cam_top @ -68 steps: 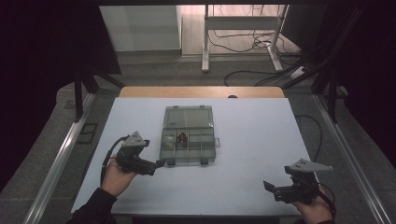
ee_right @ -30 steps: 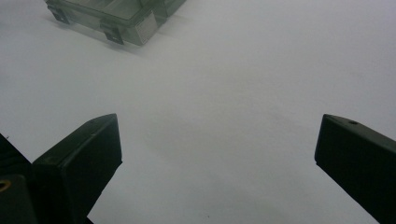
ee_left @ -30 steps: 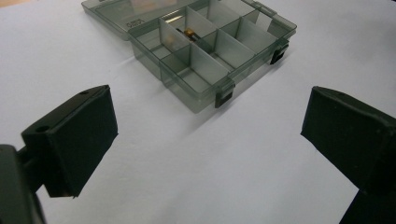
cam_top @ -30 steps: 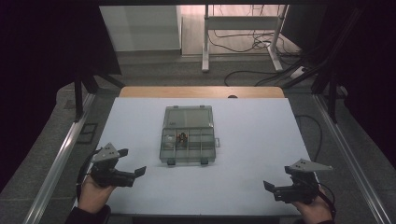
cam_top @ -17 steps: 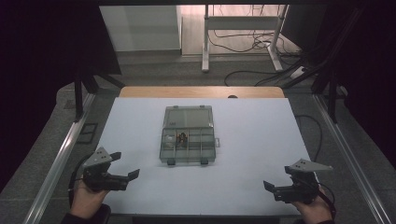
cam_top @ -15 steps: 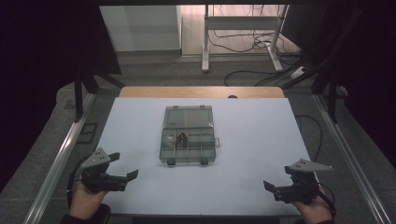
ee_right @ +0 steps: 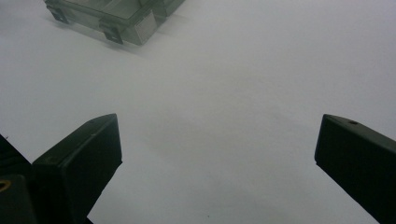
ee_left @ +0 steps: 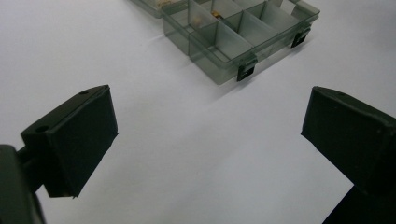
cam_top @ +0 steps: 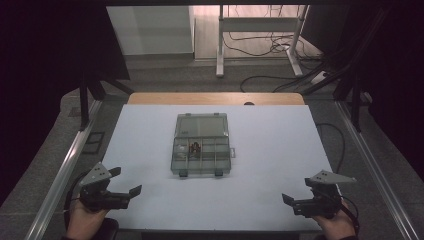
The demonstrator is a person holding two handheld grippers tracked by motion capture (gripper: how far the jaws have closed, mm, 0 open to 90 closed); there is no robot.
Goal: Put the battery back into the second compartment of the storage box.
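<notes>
A clear smoky plastic compartment box (cam_top: 201,157) lies open in the middle of the white table (cam_top: 270,150), its lid (cam_top: 202,123) flat on the far side. One middle compartment holds small reddish-brown items (cam_top: 195,147). My left gripper (cam_top: 126,181) is at the near left corner, open and holding nothing. In the left gripper view the left gripper (ee_left: 210,135) points at the box (ee_left: 243,28), well short of it. At the near right corner, my right gripper (cam_top: 299,191) is open and holds nothing. The right gripper view shows the right gripper (ee_right: 219,154) with the box's corner (ee_right: 112,18) at upper left.
A wooden strip (cam_top: 215,98) runs along the table's far edge. Metal rails (cam_top: 67,165) flank both sides. Beyond the table are a white stand's legs (cam_top: 220,65) and cables (cam_top: 260,50) on the floor.
My left gripper has drawn back from beside the box to the near left corner and stayed open. The right gripper and the box have not moved.
</notes>
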